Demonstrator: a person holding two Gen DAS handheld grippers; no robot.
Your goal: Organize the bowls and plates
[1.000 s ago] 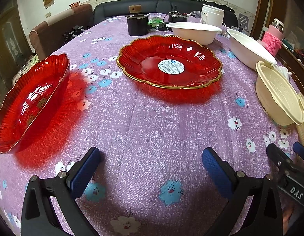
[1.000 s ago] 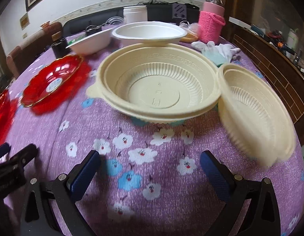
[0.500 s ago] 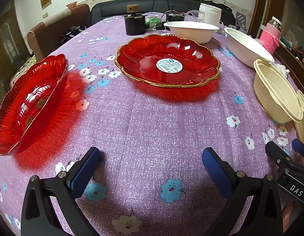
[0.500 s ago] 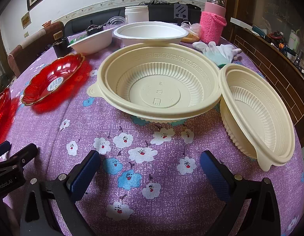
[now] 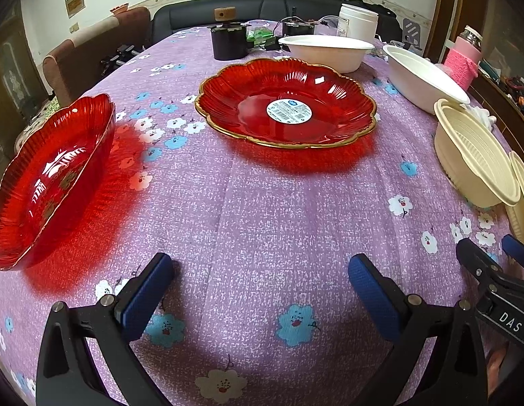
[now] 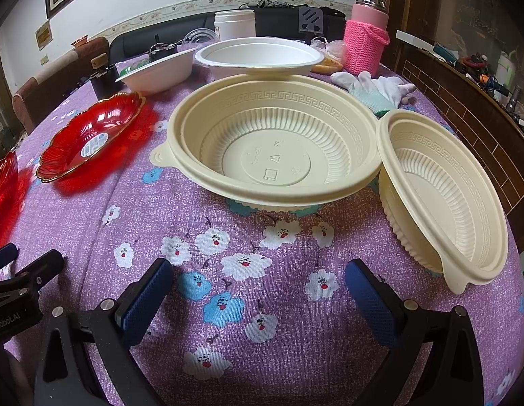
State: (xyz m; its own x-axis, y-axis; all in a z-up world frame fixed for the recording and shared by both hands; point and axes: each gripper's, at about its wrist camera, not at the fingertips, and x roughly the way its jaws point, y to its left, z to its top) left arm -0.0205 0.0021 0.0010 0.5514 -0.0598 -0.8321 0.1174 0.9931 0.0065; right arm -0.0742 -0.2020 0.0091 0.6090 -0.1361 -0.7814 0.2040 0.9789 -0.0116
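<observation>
Here, both the left gripper [image 5: 260,279] and the right gripper [image 6: 258,277] are hovering wide open — holding nothing — near the table's [image 5: 262,203] front edge.

Left red plate [image 5: 48,182] cut off

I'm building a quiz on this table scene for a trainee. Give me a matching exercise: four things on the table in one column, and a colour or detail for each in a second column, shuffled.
Column 1:
1. flower-shaped plate
2. bottle sleeve
3. ribbed plastic bowl
4. tablecloth

Column 2:
a. cream, with a key-pattern band under the rim
b. purple, printed with flowers
c. red with a gold edge, round white sticker in the middle
d. pink knit

Pairs: 1-c, 2-d, 3-a, 4-b
</observation>
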